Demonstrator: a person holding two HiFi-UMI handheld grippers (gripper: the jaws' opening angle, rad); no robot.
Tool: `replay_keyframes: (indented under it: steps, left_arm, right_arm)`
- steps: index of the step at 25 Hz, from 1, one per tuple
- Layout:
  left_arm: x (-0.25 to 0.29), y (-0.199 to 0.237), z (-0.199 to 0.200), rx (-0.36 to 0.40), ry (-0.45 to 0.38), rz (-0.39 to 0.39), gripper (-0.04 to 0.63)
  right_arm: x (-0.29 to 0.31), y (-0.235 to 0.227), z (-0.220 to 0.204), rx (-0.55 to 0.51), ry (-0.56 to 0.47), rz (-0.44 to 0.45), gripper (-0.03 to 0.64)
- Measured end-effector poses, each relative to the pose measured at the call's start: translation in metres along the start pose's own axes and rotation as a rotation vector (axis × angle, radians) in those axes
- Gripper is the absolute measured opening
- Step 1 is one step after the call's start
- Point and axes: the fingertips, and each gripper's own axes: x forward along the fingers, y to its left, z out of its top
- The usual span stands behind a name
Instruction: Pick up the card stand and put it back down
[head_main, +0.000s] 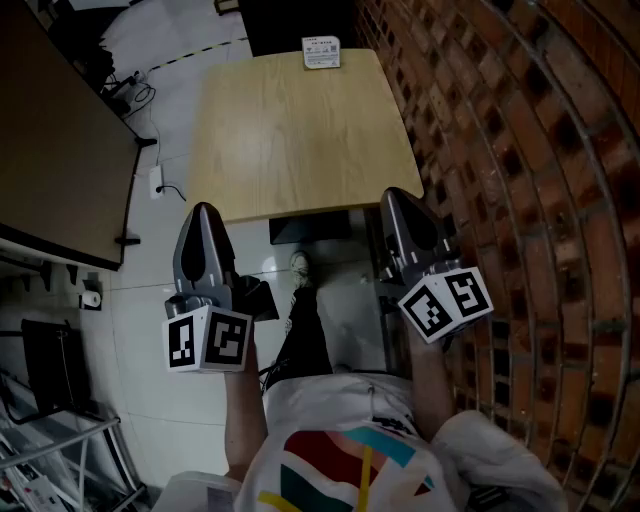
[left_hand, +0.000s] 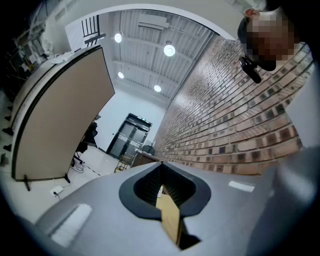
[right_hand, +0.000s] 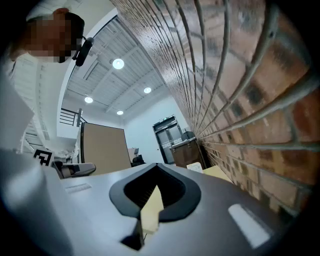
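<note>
Here we are at the near edge of the table (head_main: 300, 140), and nothing is under way yet. My left gripper (head_main: 205, 212) sits in the lower left of the head view and my right gripper (head_main: 398, 196) in the lower right, both hovering just short of the tabletop's near edge, close to my body. In each gripper view the two jaws meet at the tip with nothing clamped between them, so both are closed and empty. Through each narrow gap I see only a sliver of pale wood. The card stand (head_main: 321, 51) is right at the far end of the table, top centre of the head view, upright on the wood and well apart from both grippers. In the right gripper view a small white shape above the jaws, beside the brick wall (head_main: 520, 150), looks like that same stand (right_hand: 195, 167). I read this as the resting pose before the reach, with both tools tilted slightly upward. My guess is that one gripper must travel the whole length of the table and spread its jaws before it can take the stand.
</note>
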Motion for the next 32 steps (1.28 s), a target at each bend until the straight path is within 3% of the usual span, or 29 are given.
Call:
replay_keyframes:
  steps: [8,12,17,25,32]
  left_arm:
    - [0.226,0.074,0.013,-0.003,0.037,-0.039,0.005]
    - [0.303,0.082,0.001,0.004,0.034,-0.032,0.005]
    - [0.341,0.092,-0.014,-0.01,0.039,-0.003,0.005]
    - [0.37,0.089,-0.021,-0.006,0.039,0.003,0.005]
    - [0.378,0.1,-0.039,0.024,0.089,0.031,0.005]
  right_arm:
    - [0.221,-0.052,0.019,-0.019,0.002,-0.056,0.003]
    - [0.278,-0.094,0.019,-0.027,0.013,-0.051,0.003]
    - [0.313,-0.135,0.003,-0.001,0.054,-0.073,0.003]
    - [0.345,-0.16,-0.009,-0.007,0.101,-0.082,0.003]
    - [0.386,-0.186,-0.022,-0.069,0.139,-0.092,0.003]
